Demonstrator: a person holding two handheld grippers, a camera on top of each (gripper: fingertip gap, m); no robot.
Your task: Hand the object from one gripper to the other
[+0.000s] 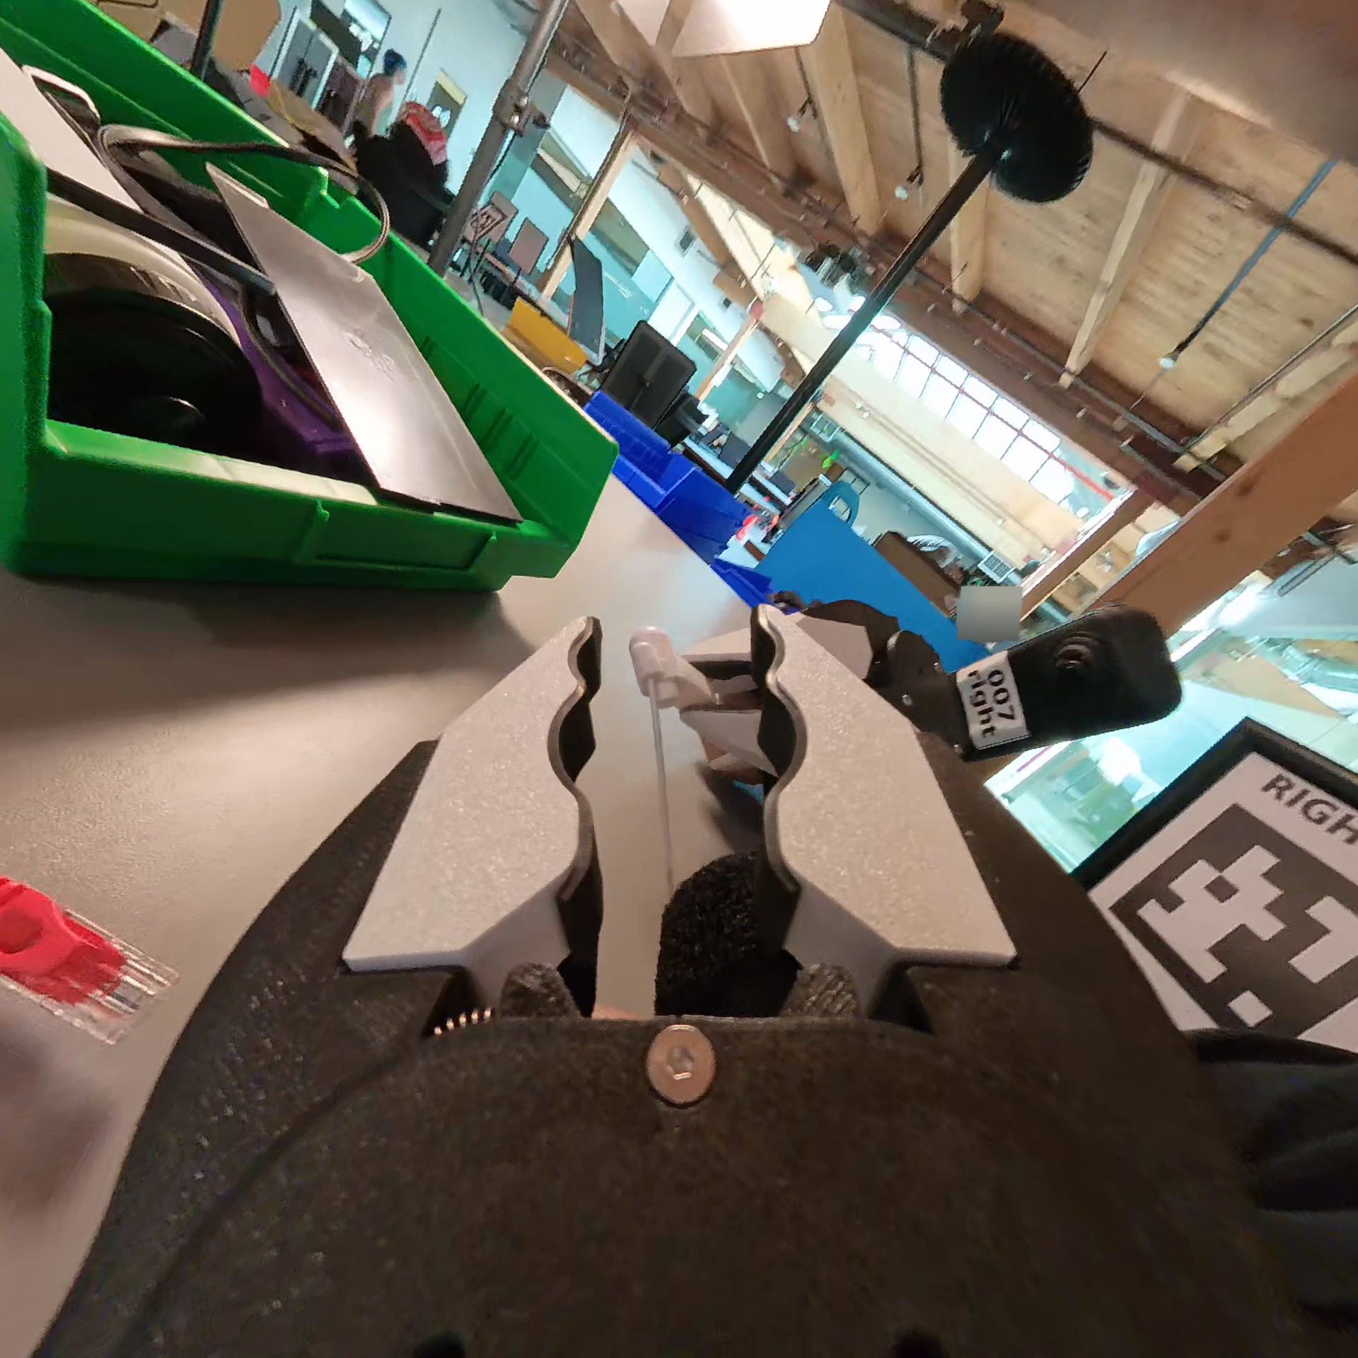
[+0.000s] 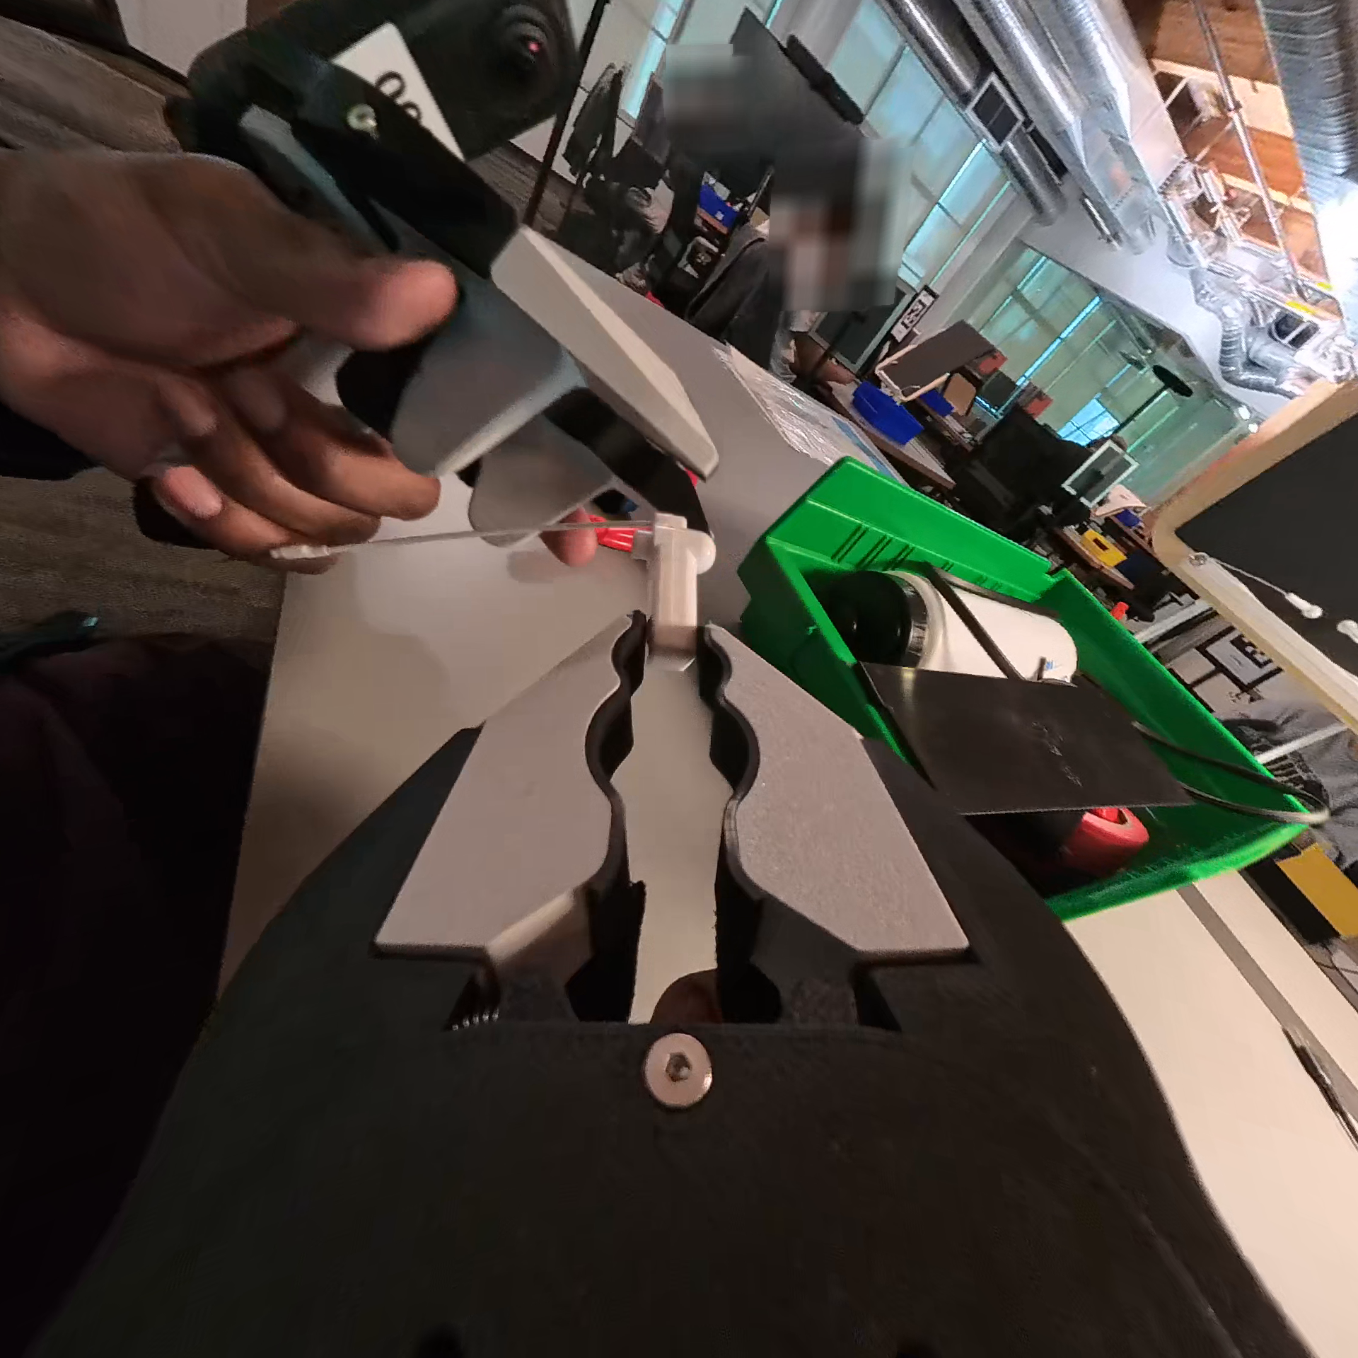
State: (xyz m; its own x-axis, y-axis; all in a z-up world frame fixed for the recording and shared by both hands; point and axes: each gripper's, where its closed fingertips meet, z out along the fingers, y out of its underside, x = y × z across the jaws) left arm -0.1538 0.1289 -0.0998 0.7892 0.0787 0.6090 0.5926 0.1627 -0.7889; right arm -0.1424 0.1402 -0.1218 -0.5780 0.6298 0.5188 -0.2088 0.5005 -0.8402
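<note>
A small white plastic nozzle (image 2: 672, 588) with a thin clear tube (image 2: 455, 536) is held above the grey table. My right gripper (image 2: 672, 636) is shut on the nozzle's stem at its fingertips. The tube points left, towards a person's hand. My left gripper (image 1: 676, 632) is open. The nozzle (image 1: 650, 654) and its tube (image 1: 661, 771) lie in the gap between its fingers without touching them. In the right wrist view the left gripper (image 2: 654, 485) hovers just above the tube. In the left wrist view the right gripper (image 1: 735, 698) shows just beyond my left fingertips.
A green bin (image 1: 294, 529) at the left holds a black sheet (image 1: 367, 353), a roll and a cable; it also shows in the right wrist view (image 2: 845, 514). A red item in a clear pack (image 1: 59, 948) lies on the table. Blue bins (image 1: 661, 470) stand behind. Only a small space, under 4 cm, lies between the two pairs of fingers.
</note>
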